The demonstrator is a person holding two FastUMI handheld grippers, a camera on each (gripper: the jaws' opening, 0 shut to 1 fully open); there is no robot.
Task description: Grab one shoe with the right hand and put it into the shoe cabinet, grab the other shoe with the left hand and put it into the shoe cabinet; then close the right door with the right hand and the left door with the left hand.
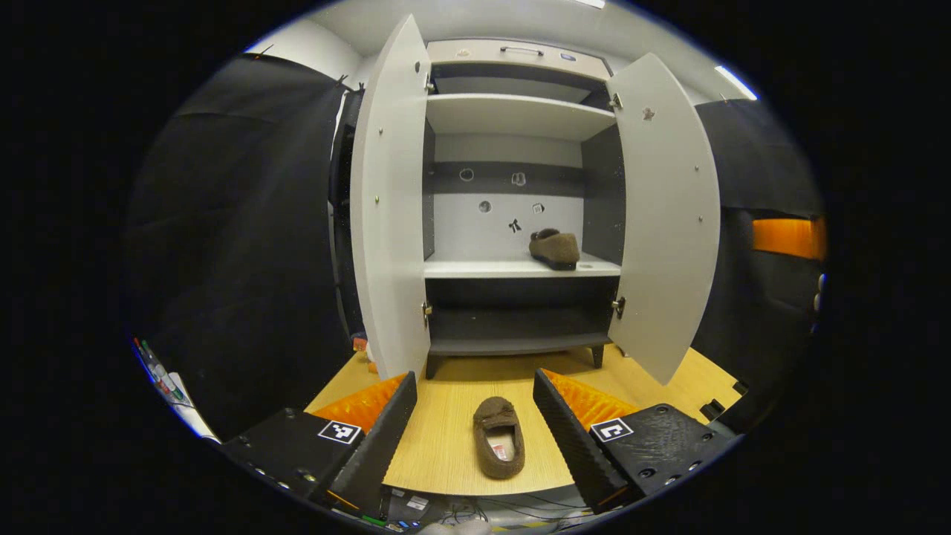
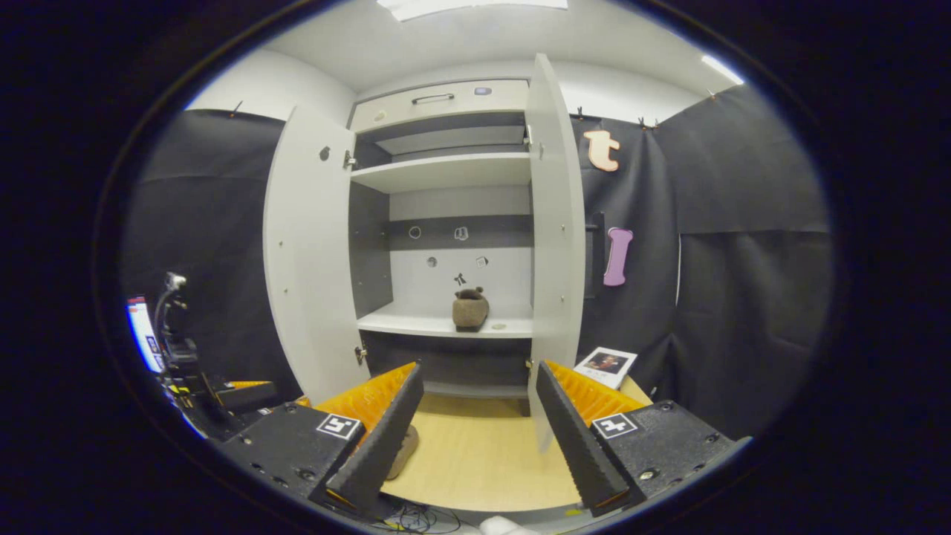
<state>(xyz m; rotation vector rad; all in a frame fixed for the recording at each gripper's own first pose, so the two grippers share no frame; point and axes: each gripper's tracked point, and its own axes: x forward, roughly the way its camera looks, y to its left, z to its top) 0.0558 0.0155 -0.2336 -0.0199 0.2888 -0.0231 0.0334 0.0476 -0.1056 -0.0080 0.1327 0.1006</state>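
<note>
A brown slipper [image 1: 554, 248] stands on the middle shelf of the shoe cabinet [image 1: 513, 269], toward its right side; the right gripper view has it on that shelf too [image 2: 470, 309]. The other brown slipper [image 1: 499, 437] lies on the wooden floor, toe toward the cabinet, between the fingers of my open left gripper [image 1: 473, 429] but untouched. My right gripper [image 2: 477, 438] is open and empty, held back from the cabinet; part of the floor slipper [image 2: 405, 451] peeks out behind its left finger. Both cabinet doors stand open: left door [image 1: 390, 200], right door [image 1: 669, 215].
Black cloth walls close in on both sides. A booklet [image 2: 608, 365] lies on the floor by the right door [image 2: 556, 223]. A stand with a screen and cables [image 2: 167, 334] sits at the far left of the right gripper view. Cables run along the floor's near edge.
</note>
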